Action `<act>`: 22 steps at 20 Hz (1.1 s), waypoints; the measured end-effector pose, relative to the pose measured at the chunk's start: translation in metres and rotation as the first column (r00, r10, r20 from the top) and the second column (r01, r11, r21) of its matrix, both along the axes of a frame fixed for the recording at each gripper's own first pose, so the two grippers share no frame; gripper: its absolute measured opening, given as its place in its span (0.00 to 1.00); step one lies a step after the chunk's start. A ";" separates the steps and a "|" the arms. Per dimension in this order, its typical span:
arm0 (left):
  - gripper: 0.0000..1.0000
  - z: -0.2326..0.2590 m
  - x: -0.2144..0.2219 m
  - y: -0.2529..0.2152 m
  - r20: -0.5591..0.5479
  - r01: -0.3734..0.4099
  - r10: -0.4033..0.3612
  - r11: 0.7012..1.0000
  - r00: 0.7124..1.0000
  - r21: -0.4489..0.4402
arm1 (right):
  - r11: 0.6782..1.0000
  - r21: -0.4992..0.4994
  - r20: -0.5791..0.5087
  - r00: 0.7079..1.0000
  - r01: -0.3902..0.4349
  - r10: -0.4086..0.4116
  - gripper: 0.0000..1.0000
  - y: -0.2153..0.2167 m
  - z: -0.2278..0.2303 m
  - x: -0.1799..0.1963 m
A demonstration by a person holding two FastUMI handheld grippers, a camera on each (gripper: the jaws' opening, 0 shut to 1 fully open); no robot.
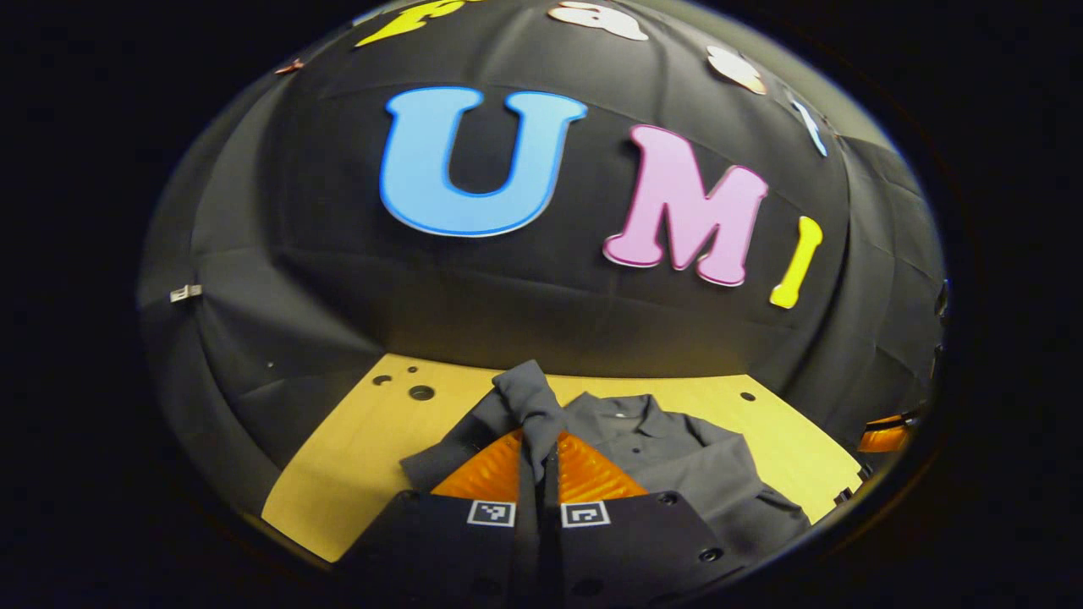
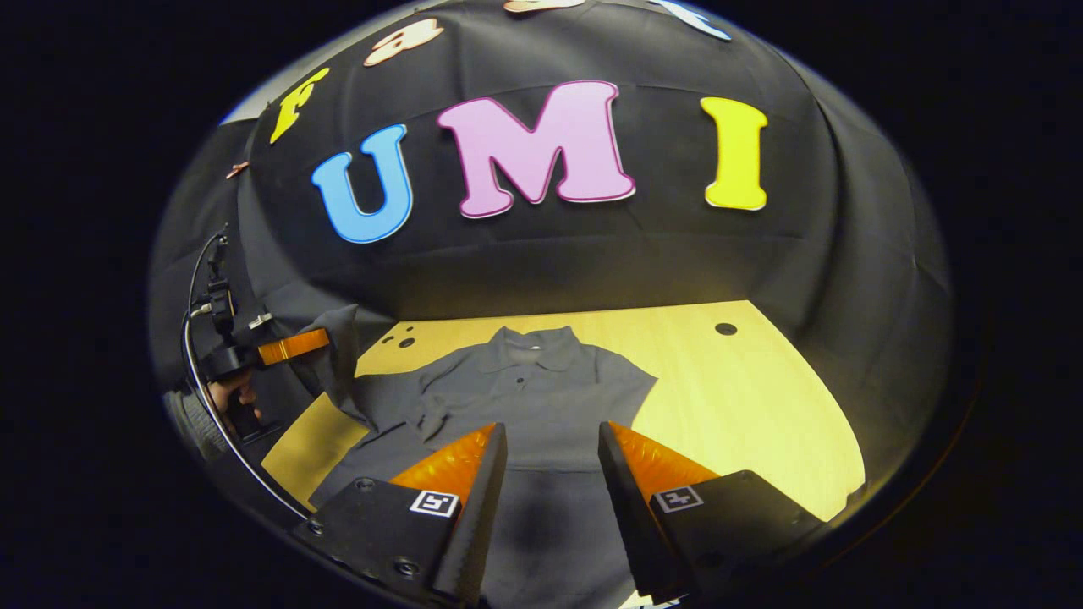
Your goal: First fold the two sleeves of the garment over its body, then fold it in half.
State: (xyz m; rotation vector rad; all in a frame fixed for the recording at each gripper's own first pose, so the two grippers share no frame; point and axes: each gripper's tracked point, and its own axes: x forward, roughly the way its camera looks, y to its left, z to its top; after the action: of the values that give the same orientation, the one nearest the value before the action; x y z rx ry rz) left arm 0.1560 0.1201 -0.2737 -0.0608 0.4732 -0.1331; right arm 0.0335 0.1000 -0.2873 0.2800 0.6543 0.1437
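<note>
A dark grey collared shirt (image 2: 541, 389) lies face up on the wooden table (image 2: 728, 397), collar toward the wall. My left gripper (image 1: 539, 440) is shut on one sleeve (image 1: 529, 393), whose cuff sticks up between the fingers above the shirt body (image 1: 677, 457). In the right gripper view that left gripper (image 2: 292, 347), held by a hand (image 2: 237, 397), lifts the sleeve (image 2: 338, 338) off the table at the shirt's left side. My right gripper (image 2: 552, 436) hangs open over the shirt's lower middle, touching nothing. The other sleeve (image 2: 630, 381) lies flat.
Bare table (image 1: 355, 457) shows on both sides of the shirt, with small round holes (image 1: 420, 392) near the back corners. The black cloth wall stands close behind the table. A cable (image 2: 199, 372) loops from the left gripper. The other gripper's tip (image 1: 884, 436) shows at the far right.
</note>
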 end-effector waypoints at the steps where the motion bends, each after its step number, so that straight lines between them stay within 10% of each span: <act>1: 0.06 -0.001 0.002 -0.018 -0.002 0.025 -0.025 1.000 1.000 0.003 | 1.000 0.002 -0.007 1.000 0.012 -0.012 0.69 -0.009 -0.004 -0.002; 22: 0.05 -0.135 -0.012 -0.275 -0.191 0.350 -0.331 0.934 0.924 0.075 | 0.978 0.000 -0.150 0.967 0.206 -0.204 0.69 -0.156 -0.063 -0.072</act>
State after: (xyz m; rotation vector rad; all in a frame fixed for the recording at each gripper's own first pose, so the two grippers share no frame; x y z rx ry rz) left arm 0.1444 -0.1547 -0.4083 0.1187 0.6647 -0.4472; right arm -0.0382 -0.0556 -0.3508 0.3740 0.7684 -0.0717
